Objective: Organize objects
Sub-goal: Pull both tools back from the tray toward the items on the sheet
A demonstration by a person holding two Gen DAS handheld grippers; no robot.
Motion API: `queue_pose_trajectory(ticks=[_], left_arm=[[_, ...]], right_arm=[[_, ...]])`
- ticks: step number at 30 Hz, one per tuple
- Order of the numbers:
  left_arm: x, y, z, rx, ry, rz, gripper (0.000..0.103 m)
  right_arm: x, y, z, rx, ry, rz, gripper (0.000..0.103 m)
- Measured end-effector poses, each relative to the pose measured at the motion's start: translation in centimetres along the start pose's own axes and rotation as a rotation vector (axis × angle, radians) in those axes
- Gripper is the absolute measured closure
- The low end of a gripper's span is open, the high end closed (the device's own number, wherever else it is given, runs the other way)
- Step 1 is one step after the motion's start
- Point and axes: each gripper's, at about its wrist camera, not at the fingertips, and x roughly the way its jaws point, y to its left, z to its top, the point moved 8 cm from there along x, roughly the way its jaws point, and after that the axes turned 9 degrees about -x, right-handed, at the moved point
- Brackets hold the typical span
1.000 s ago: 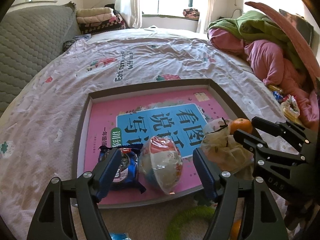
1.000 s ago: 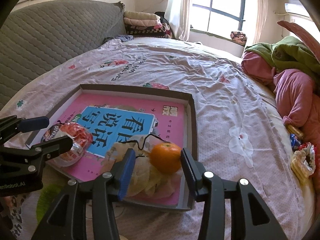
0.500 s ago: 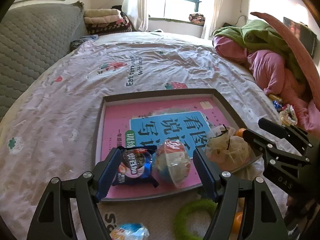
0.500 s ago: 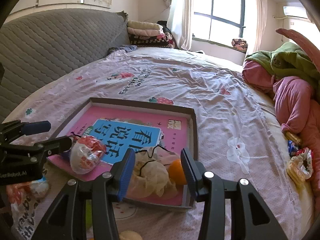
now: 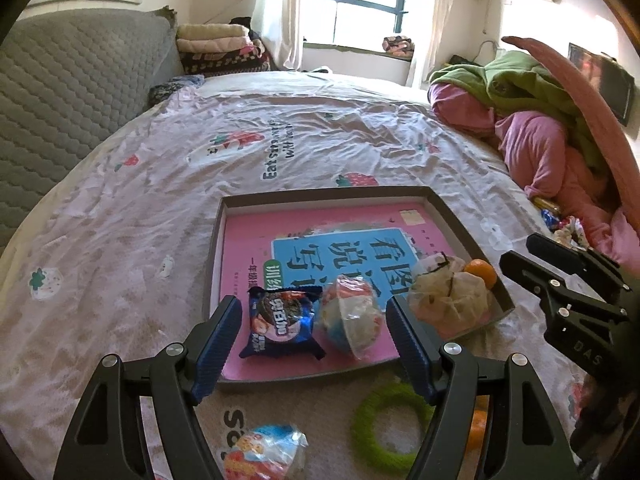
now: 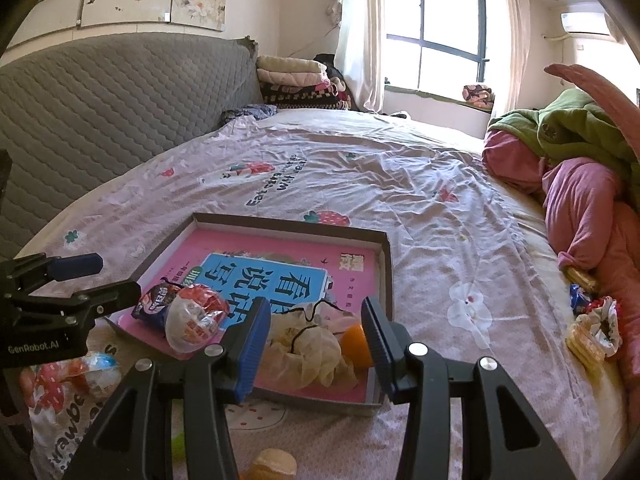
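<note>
Your left gripper [image 5: 314,344] hangs over the near edge of the shallow tray [image 5: 320,194], jaws spread wide w/ nothing gripped. The blue cookie packet [image 5: 280,320] and the wrapped round snack [image 5: 352,318] only show in the gap between the fingers; both lie in the tray on the pink-and-blue book [image 5: 340,252].

Your right gripper [image 6: 316,342] has its jaws set narrower, also empty. Through its gap you see the crumpled cream mesh bag [image 6: 308,344] and the orange [image 6: 354,340], touching each other in the tray's near right corner (pads look clear of both).

Left-wrist view, clock-wise from the tray centre: mesh bag + orange at approx 4 o'clock, packet and round snack at approx 6. Off the tray, on the bedsheet [image 5: 140,220], at 6 o'clock: green ring [image 5: 394,424] and another wrapped snack [image 5: 264,452]. At 2 o'clock, well apart, a pile of pink and green bedding [image 5: 532,120].
</note>
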Motion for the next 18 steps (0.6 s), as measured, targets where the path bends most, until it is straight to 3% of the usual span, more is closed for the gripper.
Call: queue_pose_trajectory(ticks=[18], left_arm=[[-0.6, -0.1, -3.4, 0.001, 0.032, -0.002, 0.027]], right_arm=[[-2.3, 0.9, -1.3, 0.011, -0.001, 0.02, 0.056]])
